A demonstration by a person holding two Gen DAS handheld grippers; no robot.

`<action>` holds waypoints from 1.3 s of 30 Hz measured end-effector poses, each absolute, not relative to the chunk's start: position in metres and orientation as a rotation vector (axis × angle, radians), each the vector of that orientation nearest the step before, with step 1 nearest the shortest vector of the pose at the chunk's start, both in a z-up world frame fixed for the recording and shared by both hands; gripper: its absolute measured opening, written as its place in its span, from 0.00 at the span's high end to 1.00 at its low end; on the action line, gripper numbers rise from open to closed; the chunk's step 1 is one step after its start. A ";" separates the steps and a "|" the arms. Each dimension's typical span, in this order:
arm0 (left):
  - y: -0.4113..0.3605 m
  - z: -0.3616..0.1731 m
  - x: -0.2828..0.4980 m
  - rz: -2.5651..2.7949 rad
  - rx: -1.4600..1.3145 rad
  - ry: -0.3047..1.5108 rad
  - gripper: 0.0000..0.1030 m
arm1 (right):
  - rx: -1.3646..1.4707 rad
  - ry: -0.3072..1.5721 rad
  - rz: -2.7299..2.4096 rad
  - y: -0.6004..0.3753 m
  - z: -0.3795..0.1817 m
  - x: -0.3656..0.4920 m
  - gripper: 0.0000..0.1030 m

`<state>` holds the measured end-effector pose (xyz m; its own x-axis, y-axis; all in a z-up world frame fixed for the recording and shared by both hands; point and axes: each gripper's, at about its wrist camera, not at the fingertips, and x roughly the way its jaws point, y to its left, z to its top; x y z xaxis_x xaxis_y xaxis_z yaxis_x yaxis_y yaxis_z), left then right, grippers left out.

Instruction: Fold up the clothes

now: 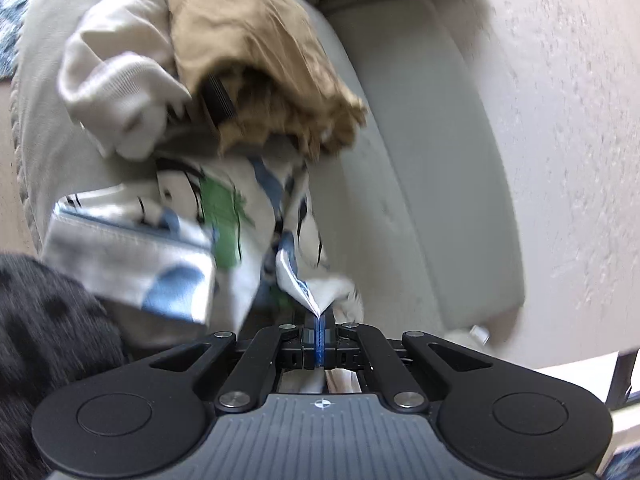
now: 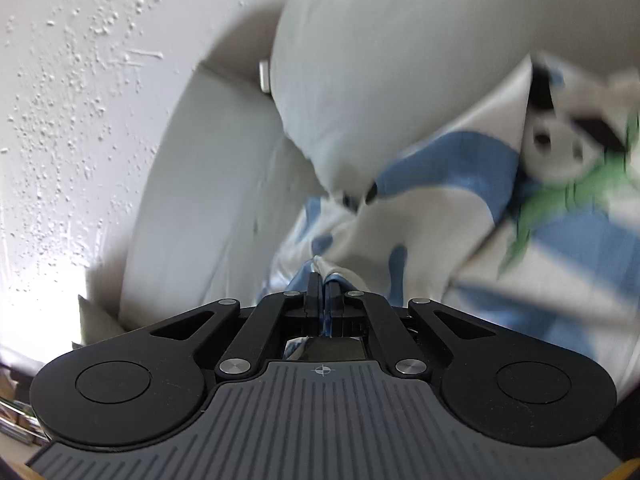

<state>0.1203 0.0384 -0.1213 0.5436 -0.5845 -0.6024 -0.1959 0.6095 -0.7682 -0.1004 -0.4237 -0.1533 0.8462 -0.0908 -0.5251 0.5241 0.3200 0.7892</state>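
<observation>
Left wrist view: the left gripper point(image 1: 319, 316) has its jaws pressed together on a pointed corner of the printed garment point(image 1: 224, 216), a white cloth with blue, green and black markings. From the pinched corner the garment rises and spreads over the seat of the pale sofa point(image 1: 400, 184), which serves as landmark here. Part of the garment, folded back and blurred, hangs toward the sofa's front edge. Farther back on the sofa seat, just behind the printed garment and touching it, lies a tan garment point(image 1: 256, 52) with a crumpled open end facing the camera. Beside the tan garment, nearer the sofa's front edge, sits a cream garment point(image 1: 120, 88) with a ribbed cuff. A dark grey spotted fabric point(image 1: 48, 320) fills the lower left corner, in front of the sofa; what it belongs to cannot be told. A textured white wall point(image 1: 560, 100) stands beyond the sofa's arm.

Right wrist view: the right gripper point(image 2: 322, 280) is likewise closed, with an edge of the printed garment point(image 2: 440, 216) clamped between its fingers point(image 2: 312, 292). The cloth runs up and to the right from the grip, blurred, across the sofa point(image 2: 208, 184). A pale cushion point(image 2: 380, 60) rests on the sofa directly behind the garment, which partly overlaps it. The textured wall point(image 2: 80, 100) lies past the sofa's arm
</observation>
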 end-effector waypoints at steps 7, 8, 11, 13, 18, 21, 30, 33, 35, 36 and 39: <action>0.032 -0.124 0.117 -0.291 -0.873 1.023 1.00 | 1.224 0.541 -0.352 -0.435 -0.165 -0.094 0.56; 0.032 -0.124 0.116 -0.290 -0.875 1.022 1.00 | 1.235 0.554 -0.345 -0.433 -0.167 -0.093 0.55; 0.032 -0.125 0.114 -0.287 -0.867 1.020 1.00 | 1.226 0.598 -0.334 -0.425 -0.172 -0.088 0.55; 0.033 -0.125 0.114 -0.287 -0.867 1.019 1.00 | 1.207 0.620 -0.343 -0.419 -0.172 -0.084 0.55; 0.035 -0.122 0.111 -0.284 -0.869 1.017 1.00 | 1.145 0.667 -0.365 -0.408 -0.176 -0.077 0.55; 0.034 -0.121 0.111 -0.281 -0.868 1.017 1.00 | 1.114 0.647 -0.385 -0.406 -0.180 -0.071 0.57; 0.029 -0.125 0.115 -0.286 -0.894 1.012 0.69 | 1.095 0.469 -0.380 -0.423 -0.165 -0.082 0.98; 0.022 -0.131 0.115 -0.299 -0.891 1.038 0.69 | 1.109 0.424 -0.405 -0.434 -0.156 -0.089 0.98; 0.016 -0.133 0.115 -0.304 -0.872 1.049 0.69 | 1.126 0.408 -0.423 -0.441 -0.154 -0.092 0.98; 0.014 -0.135 0.115 -0.306 -0.870 1.054 0.69 | 1.132 0.406 -0.424 -0.445 -0.154 -0.091 0.98; 0.010 -0.138 0.115 -0.301 -0.871 1.064 0.69 | 1.147 0.412 -0.428 -0.449 -0.156 -0.094 0.98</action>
